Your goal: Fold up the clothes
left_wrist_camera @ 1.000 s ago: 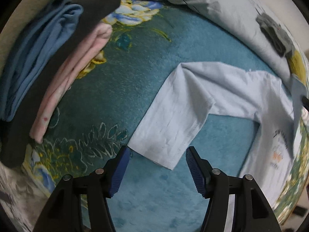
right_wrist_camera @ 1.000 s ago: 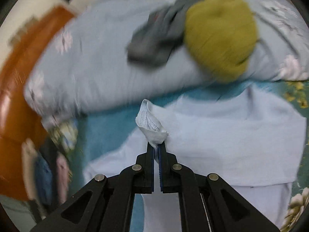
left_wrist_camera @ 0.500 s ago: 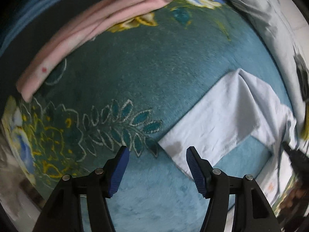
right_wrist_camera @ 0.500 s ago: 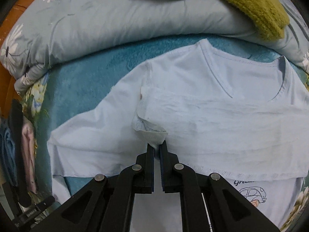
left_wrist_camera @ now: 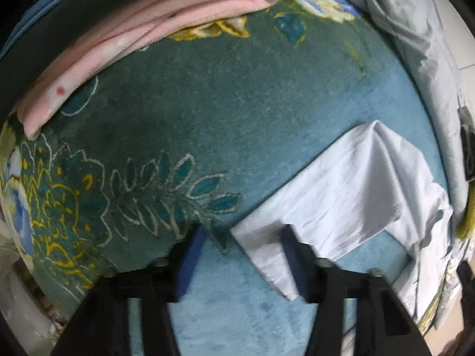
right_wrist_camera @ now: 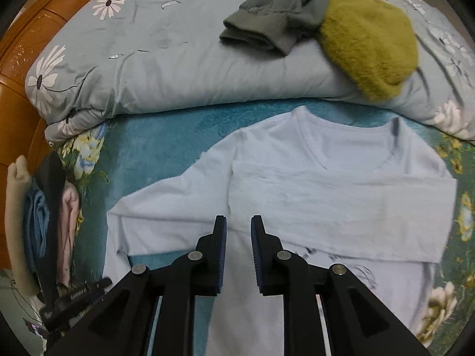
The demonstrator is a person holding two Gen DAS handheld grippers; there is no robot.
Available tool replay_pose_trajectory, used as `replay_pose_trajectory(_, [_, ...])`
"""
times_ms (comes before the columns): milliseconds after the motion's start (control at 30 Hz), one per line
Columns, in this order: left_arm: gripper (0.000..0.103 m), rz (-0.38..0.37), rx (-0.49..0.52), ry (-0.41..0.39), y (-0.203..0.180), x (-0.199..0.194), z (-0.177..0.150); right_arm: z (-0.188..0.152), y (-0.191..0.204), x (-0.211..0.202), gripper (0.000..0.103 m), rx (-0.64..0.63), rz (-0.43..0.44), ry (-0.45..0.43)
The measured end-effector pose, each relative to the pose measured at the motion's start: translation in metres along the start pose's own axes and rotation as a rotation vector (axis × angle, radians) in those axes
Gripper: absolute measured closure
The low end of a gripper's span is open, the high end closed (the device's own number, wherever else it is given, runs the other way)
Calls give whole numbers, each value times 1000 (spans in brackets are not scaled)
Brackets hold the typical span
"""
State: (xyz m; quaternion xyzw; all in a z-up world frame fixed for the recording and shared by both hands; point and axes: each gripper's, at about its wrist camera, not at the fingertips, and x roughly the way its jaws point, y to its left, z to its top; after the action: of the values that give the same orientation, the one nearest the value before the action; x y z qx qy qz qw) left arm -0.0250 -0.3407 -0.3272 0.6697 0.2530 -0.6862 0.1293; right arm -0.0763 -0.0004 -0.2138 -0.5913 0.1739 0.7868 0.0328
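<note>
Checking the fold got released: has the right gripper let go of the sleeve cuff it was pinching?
Yes. The right gripper now has open jaws; the cuff it held lies flat across the pale blue shirt, below the grey quilt.

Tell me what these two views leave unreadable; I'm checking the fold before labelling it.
- Shirt print: right wrist view, covered by the folded sleeve and the right tongs.
- Shirt hem: right wrist view, cut off by the bottom edge.
- Sleeve cuff: left wrist view, blurred by motion and partly behind the left tongs, so contact is unclear.
- Folded stack: right wrist view, squeezed at the left edge; its count is unclear.
</note>
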Motion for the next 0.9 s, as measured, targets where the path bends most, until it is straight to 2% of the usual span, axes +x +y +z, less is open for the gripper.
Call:
replay_pose_trajectory(33, [91, -12, -2, 1, -2, 0, 0, -2, -2, -4, 86, 7, -4, 0])
replay_pose_trajectory(67, [95, -26, -2, 3, -4, -2, 0, -5, -7, -11, 86, 20, -8, -2])
replay_pose_trajectory(133, [95, -50, 7, 1, -8, -7, 0, -8, -18, -22, 86, 51, -7, -10])
replay_pose_trajectory(300, [96, -67, 64, -68, -25, -43, 2, -17, -52, -47, 86, 131, 6, -36])
replay_pose_trajectory(433, [96, -75, 153, -144, -58, -86, 1, -24, -81, -64, 86, 174, 27, -61])
replay_pose_trajectory(567, [96, -102, 289, -217, -102, -135, -11, -34, -121, -77, 86, 222, 57, -77])
replay_pose_trajectory(633, [96, -132, 365, -245, -137, -158, -21, -42, -145, -84, 86, 253, 69, -86])
replay_pose_trajectory(733, [96, -213, 483, -270, -217, -179, -37, -53, -187, -96, 86, 320, 88, -101])
replay_pose_trajectory(900, [96, -339, 672, -235, -332, -197, -83, -76, -255, -108, 86, 429, 105, -111])
